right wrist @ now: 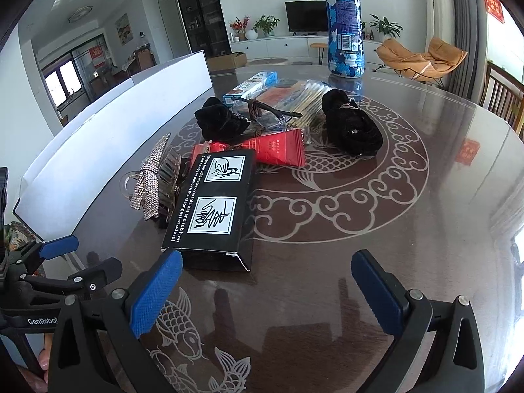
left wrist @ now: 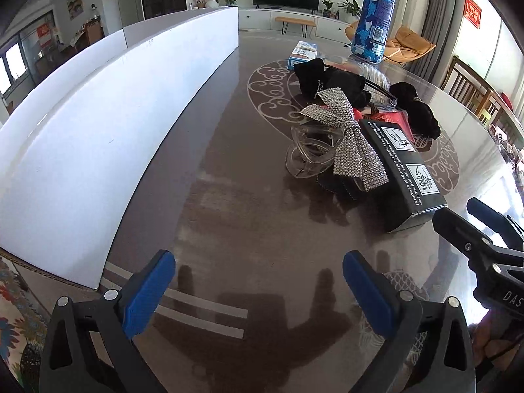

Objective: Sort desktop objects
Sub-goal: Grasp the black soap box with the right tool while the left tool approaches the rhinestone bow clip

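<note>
Both tongs are spread wide with nothing in them right now. The left tongs [left wrist: 258,291] hover over a bare patch of the glossy tabletop [left wrist: 229,150], and the right tongs [right wrist: 267,291] sit just short of the clutter.

The closest thing, and my guess for the next pick, is the black box [right wrist: 213,203] with the white printed panels. In the right wrist view it lies straight ahead and a bit left of centre, its torn near end just beyond the left blue pad [right wrist: 155,294]. Its long axis runs away from the right tongs, near end toward them, far end pointing into the pile and resting over the red packet [right wrist: 278,150]. From the left tongs the same box sits well off to the right and ahead, angled across the view, so the right side looks better placed by a fair bit. I'd guess a grab across the short width would work, since the long axis lines up with the approach.

Just left of the box is the sparkly bow [right wrist: 149,177] on a clear hair claw [left wrist: 308,157], touching or nearly touching the box edge. Further back: glasses [right wrist: 268,114], black scrunchies [right wrist: 350,127], a blue camo bottle [right wrist: 344,29]. A white board [left wrist: 98,124] stands along the left edge of the tabletop.
</note>
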Action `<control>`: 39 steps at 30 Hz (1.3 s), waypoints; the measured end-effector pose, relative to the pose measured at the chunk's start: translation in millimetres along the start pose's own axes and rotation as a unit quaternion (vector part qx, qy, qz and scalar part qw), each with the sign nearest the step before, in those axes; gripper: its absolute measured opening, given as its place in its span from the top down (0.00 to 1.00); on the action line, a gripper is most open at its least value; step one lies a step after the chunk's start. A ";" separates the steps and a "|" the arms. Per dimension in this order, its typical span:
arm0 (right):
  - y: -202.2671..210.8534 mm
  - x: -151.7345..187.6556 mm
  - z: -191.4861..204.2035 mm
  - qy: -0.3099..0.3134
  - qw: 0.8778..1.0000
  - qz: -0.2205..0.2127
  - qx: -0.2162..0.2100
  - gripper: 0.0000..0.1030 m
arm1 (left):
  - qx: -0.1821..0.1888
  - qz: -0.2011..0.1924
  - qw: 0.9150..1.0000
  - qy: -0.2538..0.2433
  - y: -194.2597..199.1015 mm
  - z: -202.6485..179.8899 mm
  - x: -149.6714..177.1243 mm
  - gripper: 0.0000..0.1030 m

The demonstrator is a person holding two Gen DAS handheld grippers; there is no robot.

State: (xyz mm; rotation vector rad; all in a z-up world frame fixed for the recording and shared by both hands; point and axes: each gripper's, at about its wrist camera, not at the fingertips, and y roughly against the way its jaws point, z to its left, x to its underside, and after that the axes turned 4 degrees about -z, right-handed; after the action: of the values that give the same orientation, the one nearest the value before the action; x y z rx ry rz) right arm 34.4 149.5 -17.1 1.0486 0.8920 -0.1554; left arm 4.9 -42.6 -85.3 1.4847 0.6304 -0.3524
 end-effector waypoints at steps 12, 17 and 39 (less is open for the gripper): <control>-10.8 -21.8 10.5 0.004 0.999 0.020 -0.047 0.00 | -0.055 -0.019 0.998 -0.030 6.6 -7.2 3.9 0.00; -32.1 -30.3 25.7 0.044 0.997 0.042 -0.051 0.00 | -0.064 -0.024 0.997 -0.037 10.8 -5.0 5.6 0.00; -73.4 -50.9 -2.4 0.072 0.993 0.083 0.038 0.00 | -0.051 0.009 0.998 -0.034 -1.6 -6.5 9.1 0.00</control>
State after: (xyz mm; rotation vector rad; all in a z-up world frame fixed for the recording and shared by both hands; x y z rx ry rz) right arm -37.5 98.4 -32.1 1.2118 0.9298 0.0269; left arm 10.0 -34.9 -91.7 1.3751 0.5732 -0.3509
